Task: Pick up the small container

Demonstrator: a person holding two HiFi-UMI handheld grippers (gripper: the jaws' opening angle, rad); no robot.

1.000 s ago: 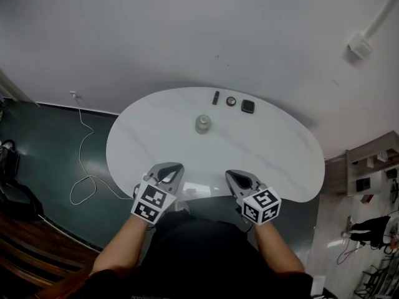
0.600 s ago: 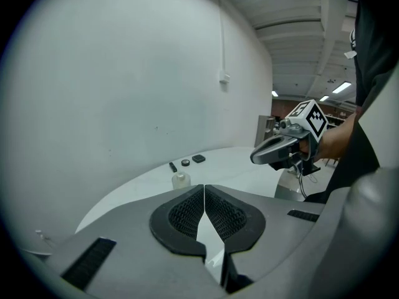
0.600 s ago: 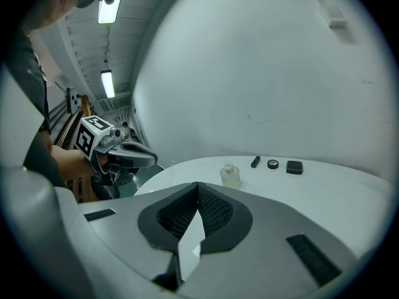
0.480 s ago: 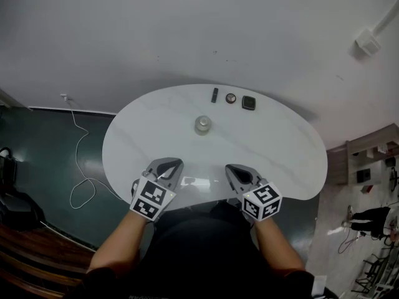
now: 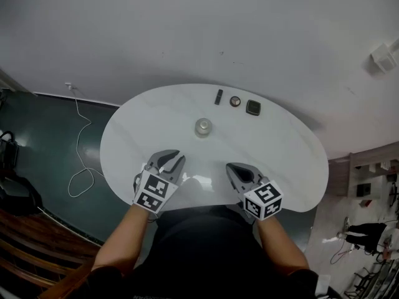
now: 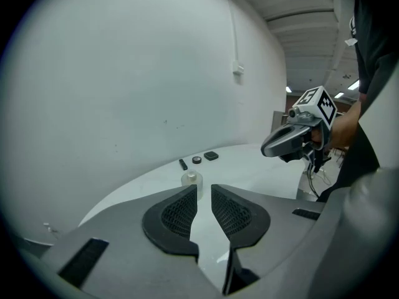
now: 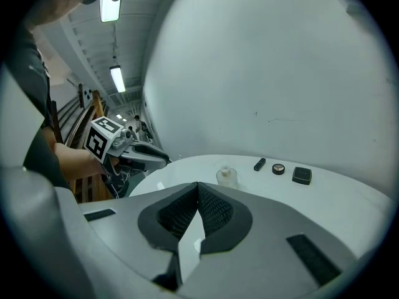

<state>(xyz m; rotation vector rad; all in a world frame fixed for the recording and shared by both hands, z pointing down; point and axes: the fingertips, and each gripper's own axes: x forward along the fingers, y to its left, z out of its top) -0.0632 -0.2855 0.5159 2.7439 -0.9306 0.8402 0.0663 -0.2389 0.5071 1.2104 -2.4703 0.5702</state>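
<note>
The small container (image 5: 202, 127), a clear squat jar with a pale lid, stands alone in the middle of the white oval table (image 5: 280, 161). Both grippers hover over the near edge, well short of it. My left gripper (image 5: 171, 161) has its jaws opening: a narrow gap shows between the pads, with nothing in it. In the left gripper view the container (image 6: 190, 179) sits just beyond the left gripper (image 6: 204, 189). My right gripper (image 5: 237, 170) is shut and empty. The right gripper view shows the container (image 7: 226, 175) ahead of the touching tips of the right gripper (image 7: 198, 185).
At the table's far edge lie a black stick (image 5: 218, 96), a round compact (image 5: 235, 101) and a black square case (image 5: 253, 108). A white cable (image 5: 78, 154) trails over the dark floor to the left. A white wall rises behind the table.
My left gripper has edged forward over the table's near edge, and its jaws have parted slightly. The right gripper has stayed about where it was.
</note>
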